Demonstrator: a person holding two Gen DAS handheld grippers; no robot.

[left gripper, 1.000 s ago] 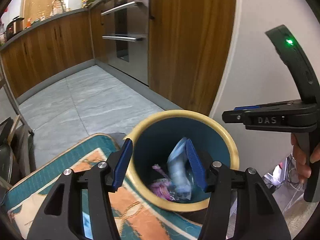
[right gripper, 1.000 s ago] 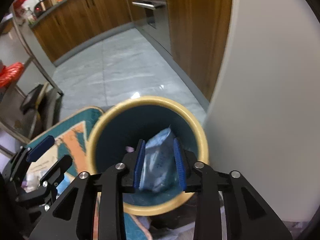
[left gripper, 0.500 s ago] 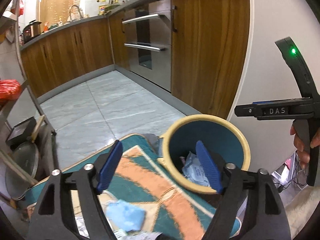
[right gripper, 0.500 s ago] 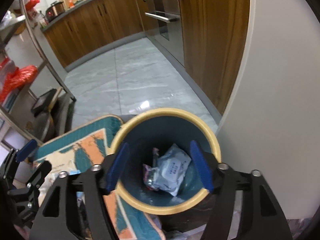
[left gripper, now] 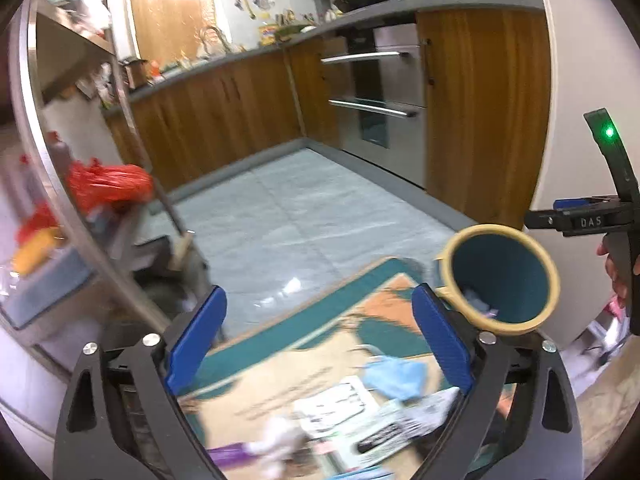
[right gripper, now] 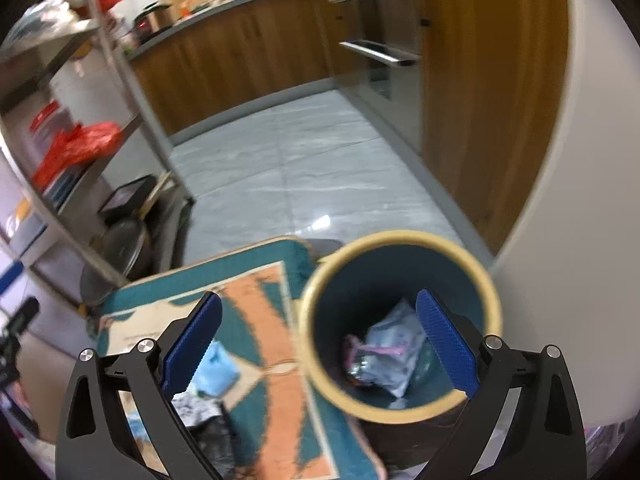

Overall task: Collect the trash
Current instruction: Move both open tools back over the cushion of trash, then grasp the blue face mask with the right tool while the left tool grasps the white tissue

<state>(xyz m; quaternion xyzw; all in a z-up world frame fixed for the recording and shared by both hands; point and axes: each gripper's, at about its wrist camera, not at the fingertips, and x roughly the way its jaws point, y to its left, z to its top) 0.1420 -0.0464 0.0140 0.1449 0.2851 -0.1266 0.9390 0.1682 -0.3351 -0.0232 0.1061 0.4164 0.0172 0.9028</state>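
While crumpled trash [right gripper: 386, 354] lies in the yellow-rimmed bin [right gripper: 400, 410] under the right gripper [right gripper: 318, 346], its jaws are opening, nothing between them. Left gripper [left gripper: 318, 342] jaws also opening, empty, above litter [left gripper: 394, 374] on the rug [left gripper: 280, 320], bin to its right.

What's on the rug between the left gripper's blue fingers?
In the left wrist view, loose trash: a blue mask and printed wrappers on the rug.

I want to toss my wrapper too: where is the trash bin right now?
The trash bin stands on the floor at the rug's right edge, close to the white wall; wrappers already lie inside.
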